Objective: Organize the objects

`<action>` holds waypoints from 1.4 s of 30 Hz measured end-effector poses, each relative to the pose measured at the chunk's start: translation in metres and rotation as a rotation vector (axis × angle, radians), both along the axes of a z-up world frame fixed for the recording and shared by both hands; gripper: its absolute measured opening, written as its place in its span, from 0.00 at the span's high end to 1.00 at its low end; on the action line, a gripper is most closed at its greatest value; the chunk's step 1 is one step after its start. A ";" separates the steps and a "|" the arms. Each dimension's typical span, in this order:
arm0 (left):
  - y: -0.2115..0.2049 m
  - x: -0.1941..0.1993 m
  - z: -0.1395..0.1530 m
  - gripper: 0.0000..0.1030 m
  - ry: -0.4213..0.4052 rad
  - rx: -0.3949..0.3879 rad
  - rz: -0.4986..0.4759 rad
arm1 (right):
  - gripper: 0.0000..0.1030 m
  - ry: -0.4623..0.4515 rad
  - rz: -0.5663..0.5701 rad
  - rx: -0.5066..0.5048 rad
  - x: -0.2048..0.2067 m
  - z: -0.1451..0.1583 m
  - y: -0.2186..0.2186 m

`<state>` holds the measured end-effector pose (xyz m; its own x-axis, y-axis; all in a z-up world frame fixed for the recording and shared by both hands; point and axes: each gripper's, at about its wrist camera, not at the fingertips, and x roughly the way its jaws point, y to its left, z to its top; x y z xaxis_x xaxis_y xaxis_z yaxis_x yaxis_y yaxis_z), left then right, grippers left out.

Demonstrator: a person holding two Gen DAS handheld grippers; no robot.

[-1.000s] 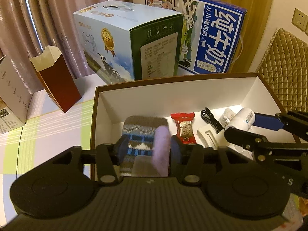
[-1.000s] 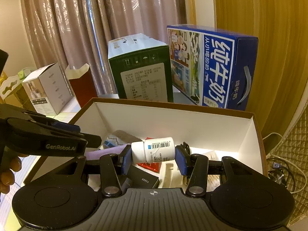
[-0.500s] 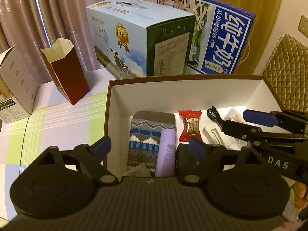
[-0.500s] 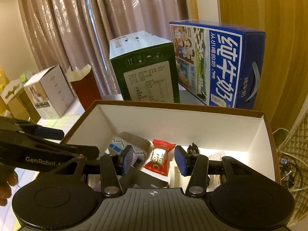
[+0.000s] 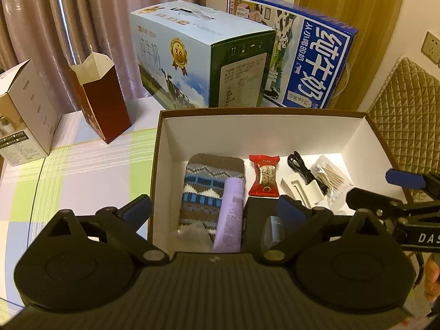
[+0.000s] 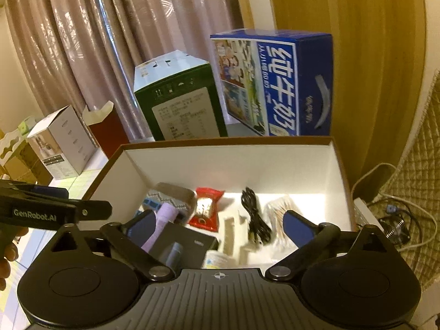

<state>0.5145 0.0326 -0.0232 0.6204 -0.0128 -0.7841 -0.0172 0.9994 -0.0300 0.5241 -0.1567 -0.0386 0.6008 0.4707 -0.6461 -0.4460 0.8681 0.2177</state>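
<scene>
While both grippers hang over the near edge of the open box (image 5: 264, 129), their jaws have just been opening and now stand wide apart with nothing pressed between the pads. The left gripper (image 5: 217, 210) spans the box's near-left corner, its left finger outside the wall over the checked tablecloth (image 5: 82, 170), its right finger inside. Below it, in the left part of the box, lies a knitted patterned sock (image 5: 206, 187) with a lilac tube (image 5: 231, 214) resting along its right side. Just right of the tube sits a black case (image 5: 258, 220) against the near edge. The right gripper (image 6: 220, 224) holds nothing; a small white bottle (image 6: 217, 260) lies on the box floor near the front wall below it, partly hidden by the gripper body. Toward the middle of the box lie a red candy wrapper (image 5: 264, 176), a white plastic piece (image 5: 297, 189), a coiled black cable (image 5: 305, 170) and a clear bag of cotton swabs (image 5: 330, 176), the last nearest the right wall. Behind the box, along the far edge of the tabletop, stand 2 milk cartons: a pale blue-and-green one (image 5: 203, 55) and a dark blue one (image 5: 310, 57). At the far-left corner stand a red open-topped box (image 5: 104, 104) and a white open box (image 5: 24, 115).
</scene>
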 end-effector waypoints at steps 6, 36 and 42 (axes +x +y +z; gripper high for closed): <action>-0.001 -0.015 0.008 0.04 -0.013 -0.009 0.002 | 0.02 -0.004 -0.008 -0.001 -0.018 0.009 -0.013; -0.036 -0.137 0.049 0.01 -0.105 0.012 0.035 | 0.02 0.013 0.030 -0.008 -0.119 0.038 -0.058; -0.052 -0.169 0.051 0.01 -0.105 0.032 0.046 | 0.02 0.015 0.061 -0.021 -0.143 0.040 -0.065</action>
<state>0.3455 -0.0193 0.0280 0.6985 0.0414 -0.7144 -0.0615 0.9981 -0.0023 0.3811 -0.2213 0.0013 0.5620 0.4924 -0.6646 -0.4950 0.8440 0.2067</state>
